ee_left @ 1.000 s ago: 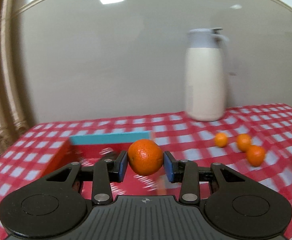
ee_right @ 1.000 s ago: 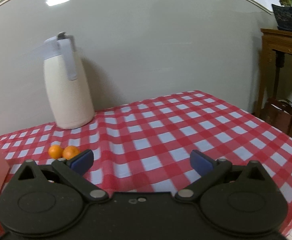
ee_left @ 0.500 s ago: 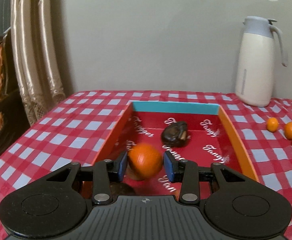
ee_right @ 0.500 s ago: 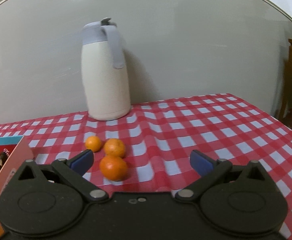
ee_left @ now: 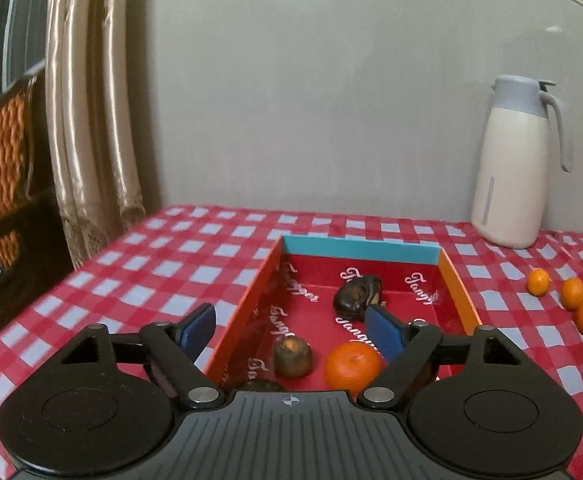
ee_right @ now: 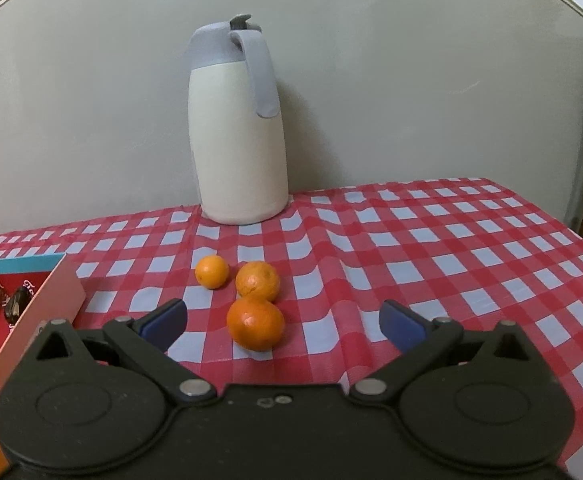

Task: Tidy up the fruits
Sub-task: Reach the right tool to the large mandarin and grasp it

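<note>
Orange (ee_left: 352, 363) sits on the red floor of the box (ee_left: 457, 288), near the front end, and the left gripper (ee_left: 291, 330) is right above it with its blue pads spread wide and nothing between them. The right-hand pad (ee_left: 383, 332) hangs just over the fruit's upper edge; whether it touches, I cannot tell. Just to the orange's left stands a brownish, dull fruit (ee_left: 292, 356), and further back in the box lies a dark, shrivelled piece (ee_left: 357, 298). The box has a turquoise far wall and orange side walls, and it rests on the red-and-white checked tablecloth (ee_left: 171, 264).

Over to the right gripper (ee_right: 283, 324): fingers wide apart too, empty, hovering low over the cloth. Straight ahead of it, between the pads in view, is a cluster of three oranges: the big near one (ee_right: 255, 323), a second (ee_right: 258, 281) touching it just behind, and a small one (ee_right: 211, 271) just beside that to the left. Behind them, by the wall, a cream jug (ee_right: 240, 128) with a grey lid and handle stands upright. The box's corner shows at the left edge of this view.
</note>
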Demonstrator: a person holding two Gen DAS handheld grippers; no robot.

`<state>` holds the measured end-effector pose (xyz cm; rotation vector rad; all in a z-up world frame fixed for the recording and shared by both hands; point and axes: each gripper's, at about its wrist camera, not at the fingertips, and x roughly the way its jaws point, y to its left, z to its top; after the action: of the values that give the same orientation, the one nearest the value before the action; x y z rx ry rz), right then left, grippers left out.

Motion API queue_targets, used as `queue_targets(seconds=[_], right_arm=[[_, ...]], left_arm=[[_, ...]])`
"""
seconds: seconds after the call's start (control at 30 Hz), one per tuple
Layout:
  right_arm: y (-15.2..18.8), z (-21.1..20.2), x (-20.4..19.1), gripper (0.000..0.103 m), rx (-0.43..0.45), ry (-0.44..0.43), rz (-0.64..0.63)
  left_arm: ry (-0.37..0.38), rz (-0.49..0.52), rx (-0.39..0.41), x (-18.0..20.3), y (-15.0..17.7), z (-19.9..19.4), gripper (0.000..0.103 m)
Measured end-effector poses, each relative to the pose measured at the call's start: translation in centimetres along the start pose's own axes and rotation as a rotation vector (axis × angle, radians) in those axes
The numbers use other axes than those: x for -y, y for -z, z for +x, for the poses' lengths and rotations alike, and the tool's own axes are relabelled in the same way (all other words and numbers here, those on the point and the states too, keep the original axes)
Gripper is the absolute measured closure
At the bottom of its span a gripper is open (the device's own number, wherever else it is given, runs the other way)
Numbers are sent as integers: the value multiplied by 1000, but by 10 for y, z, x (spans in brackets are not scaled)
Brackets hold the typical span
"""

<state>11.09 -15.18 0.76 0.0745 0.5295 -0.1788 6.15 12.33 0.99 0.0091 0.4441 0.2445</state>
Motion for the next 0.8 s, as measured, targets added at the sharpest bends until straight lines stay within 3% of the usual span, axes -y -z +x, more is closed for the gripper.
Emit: queue_targets(seconds=[0.43, 0.67, 0.8], right_arm=[[-2, 30, -6, 3, -81, -33, 6], [-2, 49, -10, 10, -123, -12, 2], [-2, 58, -12, 21, -149, -11, 12]], left_arm=[[-38, -87, 20, -32, 3, -18, 8], [-77, -114, 18, -51, 8, -22, 6], [-99, -141, 12, -63, 11, -23, 5]])
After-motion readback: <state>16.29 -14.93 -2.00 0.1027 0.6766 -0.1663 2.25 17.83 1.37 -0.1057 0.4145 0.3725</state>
